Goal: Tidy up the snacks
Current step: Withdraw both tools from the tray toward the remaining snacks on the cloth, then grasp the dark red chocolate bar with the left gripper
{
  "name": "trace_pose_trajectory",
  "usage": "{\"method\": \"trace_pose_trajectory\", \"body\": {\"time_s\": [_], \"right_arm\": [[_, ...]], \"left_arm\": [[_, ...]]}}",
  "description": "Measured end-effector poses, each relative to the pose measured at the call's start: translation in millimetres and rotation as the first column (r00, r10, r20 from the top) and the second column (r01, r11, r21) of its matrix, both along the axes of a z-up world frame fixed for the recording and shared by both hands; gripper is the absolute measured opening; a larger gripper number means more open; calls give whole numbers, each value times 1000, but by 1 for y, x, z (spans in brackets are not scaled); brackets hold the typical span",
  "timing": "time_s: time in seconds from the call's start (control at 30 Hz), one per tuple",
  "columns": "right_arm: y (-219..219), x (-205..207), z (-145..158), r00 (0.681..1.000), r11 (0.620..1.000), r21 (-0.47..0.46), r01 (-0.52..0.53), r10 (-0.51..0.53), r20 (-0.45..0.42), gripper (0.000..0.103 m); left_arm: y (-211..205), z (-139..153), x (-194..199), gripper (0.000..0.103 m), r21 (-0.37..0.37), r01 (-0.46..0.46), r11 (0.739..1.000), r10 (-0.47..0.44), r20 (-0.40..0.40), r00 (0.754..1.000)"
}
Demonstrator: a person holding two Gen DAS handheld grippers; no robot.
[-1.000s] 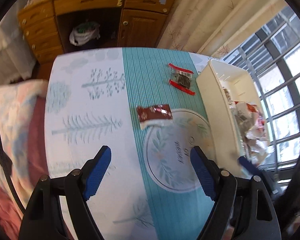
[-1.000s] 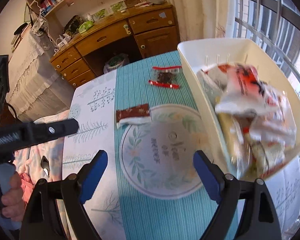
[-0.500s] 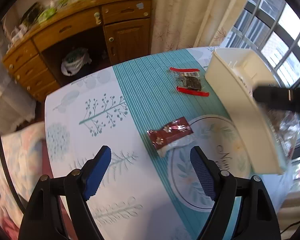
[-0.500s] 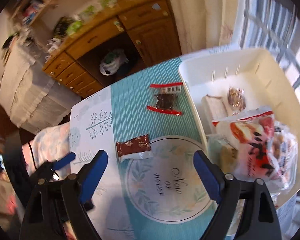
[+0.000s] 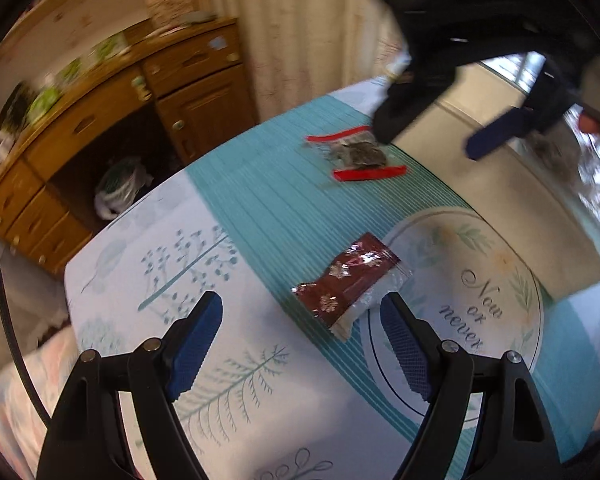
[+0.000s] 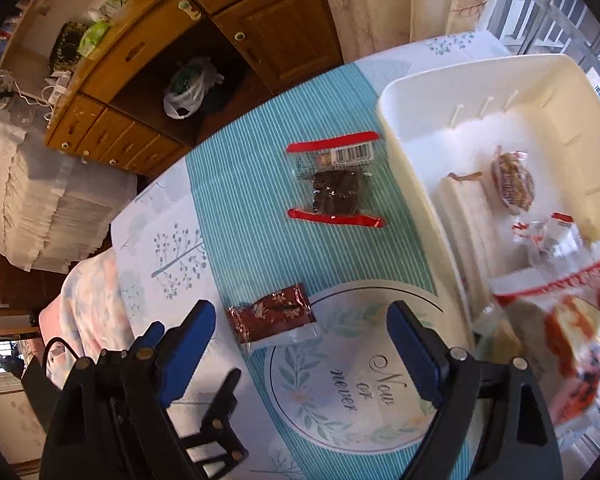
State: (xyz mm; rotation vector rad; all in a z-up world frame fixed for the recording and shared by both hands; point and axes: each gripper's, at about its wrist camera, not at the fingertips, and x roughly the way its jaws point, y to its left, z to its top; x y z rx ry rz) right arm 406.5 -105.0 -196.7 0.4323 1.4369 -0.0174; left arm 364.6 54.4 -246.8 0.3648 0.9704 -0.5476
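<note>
1. The left gripper [image 5: 300,332] is held with its jaws apart and nothing clamped; the dark red snack packet [image 5: 350,280] is seen just above its right finger, at frame centre.
2. The right gripper [image 6: 300,340] is likewise spread and empty, above the tablecloth [image 6: 240,200].
3. A clear red-edged snack bag [image 6: 334,180] is seen at upper centre, left of the white bin [image 6: 404,152].
4. Snacks are piled in the bin at right.
</note>
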Motion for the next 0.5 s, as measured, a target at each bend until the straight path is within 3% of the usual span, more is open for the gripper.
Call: {"method": "trace_pose_trajectory", "body": {"time_s": [0.23,0.5], "right_arm": [[4,8,-17,1000,1000,24,12,-12,7,88],[2,14,-21,999,1000,6,10,-10,39,88]], "left_arm": [[-19,-17,5,80,36,141,989,-141,10,990],[-40,-36,18,80,31,236,971,-234,-49,971]]}}
